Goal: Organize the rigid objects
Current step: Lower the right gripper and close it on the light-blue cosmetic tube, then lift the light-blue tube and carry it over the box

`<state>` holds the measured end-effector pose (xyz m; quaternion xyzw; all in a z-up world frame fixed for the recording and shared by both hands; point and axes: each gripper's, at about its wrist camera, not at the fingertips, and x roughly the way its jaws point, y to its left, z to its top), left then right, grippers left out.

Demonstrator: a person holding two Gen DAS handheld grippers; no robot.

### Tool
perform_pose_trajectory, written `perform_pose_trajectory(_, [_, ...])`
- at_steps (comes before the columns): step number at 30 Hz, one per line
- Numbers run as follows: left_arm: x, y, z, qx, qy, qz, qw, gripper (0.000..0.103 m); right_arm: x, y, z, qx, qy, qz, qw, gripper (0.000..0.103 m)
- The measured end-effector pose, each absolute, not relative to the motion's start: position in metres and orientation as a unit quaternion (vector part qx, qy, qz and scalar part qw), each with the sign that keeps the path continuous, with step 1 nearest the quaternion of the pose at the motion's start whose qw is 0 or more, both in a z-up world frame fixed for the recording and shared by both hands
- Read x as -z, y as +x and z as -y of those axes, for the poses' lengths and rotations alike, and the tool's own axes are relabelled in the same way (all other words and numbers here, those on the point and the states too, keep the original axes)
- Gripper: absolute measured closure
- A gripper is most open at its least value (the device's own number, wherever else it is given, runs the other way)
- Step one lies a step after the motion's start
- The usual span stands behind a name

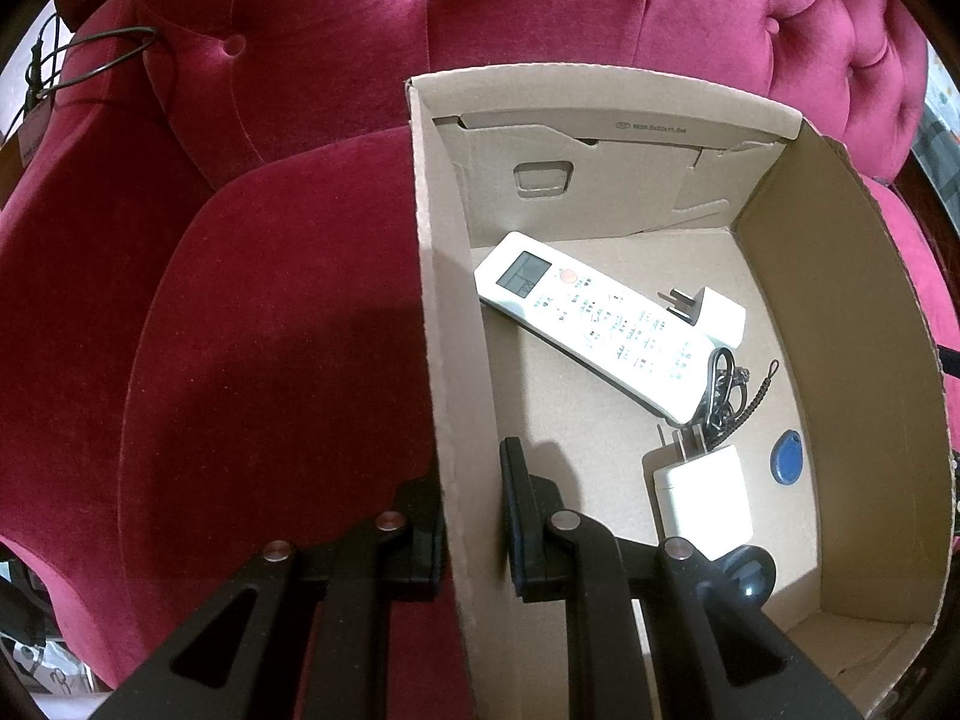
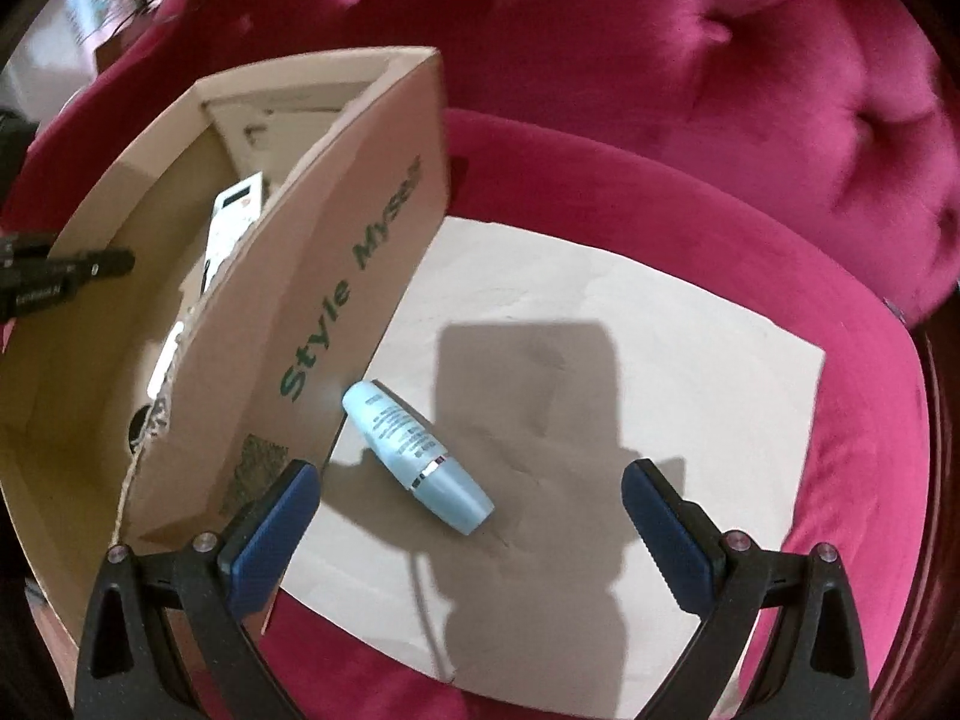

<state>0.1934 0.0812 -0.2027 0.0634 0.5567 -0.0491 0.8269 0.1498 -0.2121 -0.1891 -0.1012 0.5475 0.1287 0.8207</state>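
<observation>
1. My left tool (image 1: 474, 516) is clamped on the near left wall of the cardboard box (image 1: 447, 360), one finger inside and one outside. I hold that grip firm so the box cannot slide on the red velvet chair (image 1: 270, 330).
2. My right tool (image 2: 471, 516) stands wide open with nothing between its pads, above the pale blue bottle (image 2: 417, 456). The bottle lies on its side on a flat cardboard sheet (image 2: 660, 372), just outside the box's right wall.
3. I judge it best to straddle the bottle across its width near the silver band, since the round body may roll.
4. I close gently, then lift clear of the wall before crossing over.
5. Inside the box already lie a remote (image 1: 591, 318), two chargers and keys; I aim for bare floor beside them.
</observation>
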Motion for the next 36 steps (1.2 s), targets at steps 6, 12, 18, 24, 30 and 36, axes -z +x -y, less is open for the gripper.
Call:
perform_pose_trajectory(6, [0.203,0.193,-0.082,0.049,0.066,-0.557,0.827,0.087,0.201,0.161,0.206,-0.168,-0.13,-0.563,0.798,0.001])
perform_pose_trajectory(12, [0.203,0.192,-0.079,0.049,0.07,-0.557,0.826,0.087,0.213,0.17,0.203,-0.193,-0.162,-0.577,0.777,0.002])
perform_pose_trajectory(18, [0.203,0.192,-0.075,0.048,0.073,-0.556,0.826,0.087,0.221,0.175,0.199,-0.201,-0.169,-0.583,0.769,0.02])
perform_pose_trajectory(24, [0.204,0.192,-0.074,0.049,0.074,-0.557,0.826,0.087,0.231,0.175,0.187,-0.203,-0.168,-0.594,0.76,0.05])
perform_pose_trajectory(30, [0.205,0.192,-0.074,0.049,0.074,-0.557,0.826,0.087,0.232,0.176,0.185,-0.178,-0.155,-0.602,0.763,0.076])
perform_pose_trajectory(36, [0.206,0.191,-0.076,0.049,0.073,-0.557,0.826,0.087,0.225,0.175,0.193,-0.136,-0.11,-0.604,0.778,0.076])
